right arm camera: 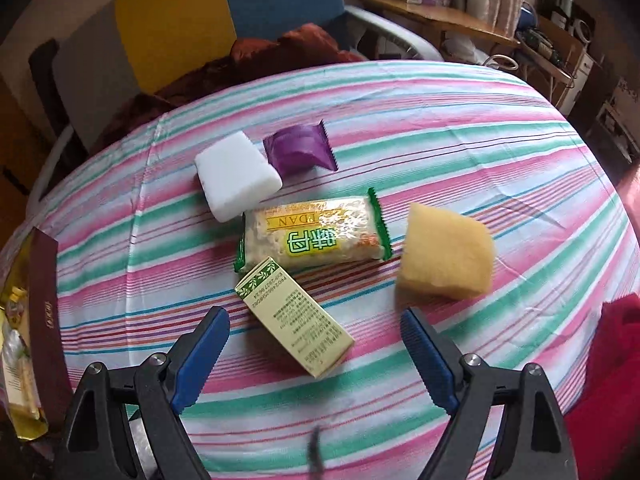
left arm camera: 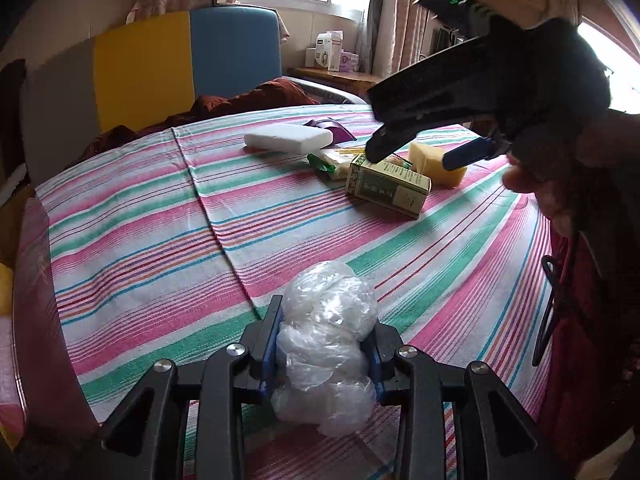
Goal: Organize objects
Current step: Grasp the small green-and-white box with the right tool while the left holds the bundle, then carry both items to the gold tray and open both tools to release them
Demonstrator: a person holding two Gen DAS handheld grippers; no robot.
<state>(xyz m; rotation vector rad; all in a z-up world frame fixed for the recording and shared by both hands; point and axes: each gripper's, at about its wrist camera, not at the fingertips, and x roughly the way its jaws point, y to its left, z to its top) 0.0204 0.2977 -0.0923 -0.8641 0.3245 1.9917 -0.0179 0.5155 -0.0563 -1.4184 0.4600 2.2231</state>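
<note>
I held the left tongs [left arm camera: 324, 354] clamped on the bag [left arm camera: 328, 344], low over the striped surface [left arm camera: 132, 240]. The right tongs [right arm camera: 316, 344] stood apart above the box [right arm camera: 294, 320], not touching it. In my judgement, a sound grip required turning the pads square to its long sides before closing. The box, pale green and printed, lay flat and skewed, its far end just beside the snack [right arm camera: 316, 232]; the sponge [right arm camera: 446, 254] sat at two o'clock from it.
</note>
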